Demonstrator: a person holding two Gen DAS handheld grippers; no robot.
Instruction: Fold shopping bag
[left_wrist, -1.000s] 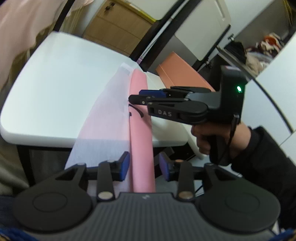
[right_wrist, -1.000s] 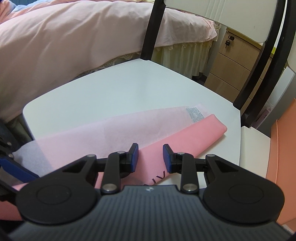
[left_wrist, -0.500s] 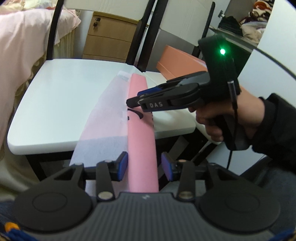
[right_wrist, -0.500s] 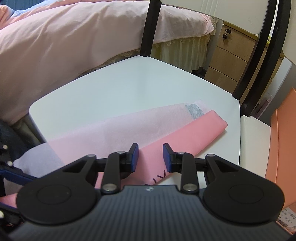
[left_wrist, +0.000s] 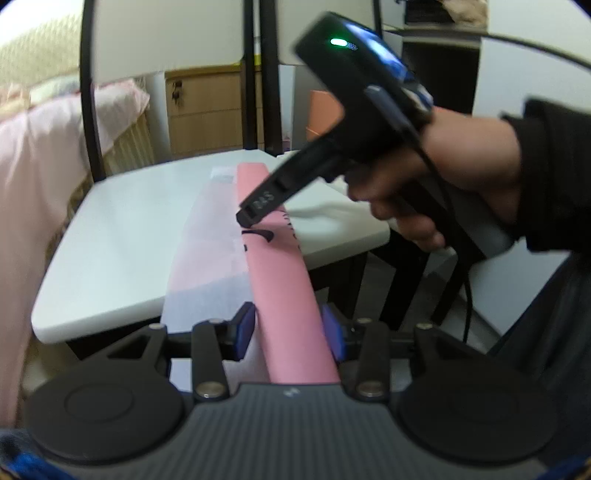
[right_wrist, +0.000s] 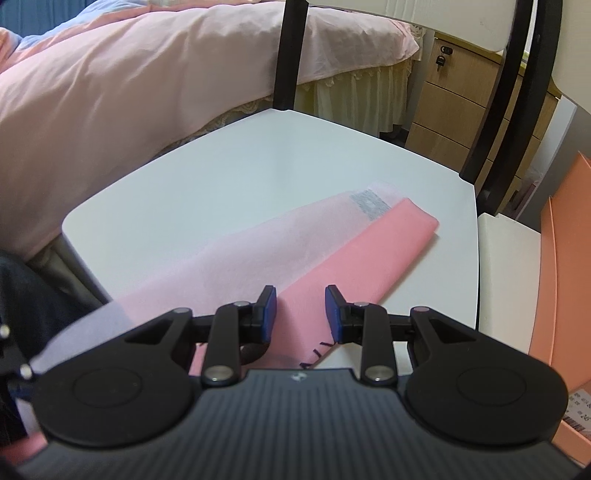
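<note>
Pink shopping bag (left_wrist: 258, 236) lies folded lengthwise on the white chair seat (left_wrist: 122, 229), near end hanging off the front edge. Left gripper (left_wrist: 288, 330) jaws spread, bag between them, pads not pressing. Right gripper (right_wrist: 300, 314) jaws apart over the bag's middle, gripping nothing.

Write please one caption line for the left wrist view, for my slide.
Left gripper straddles the folded pink shopping bag overhanging a white table; right gripper touches the bag.
</note>
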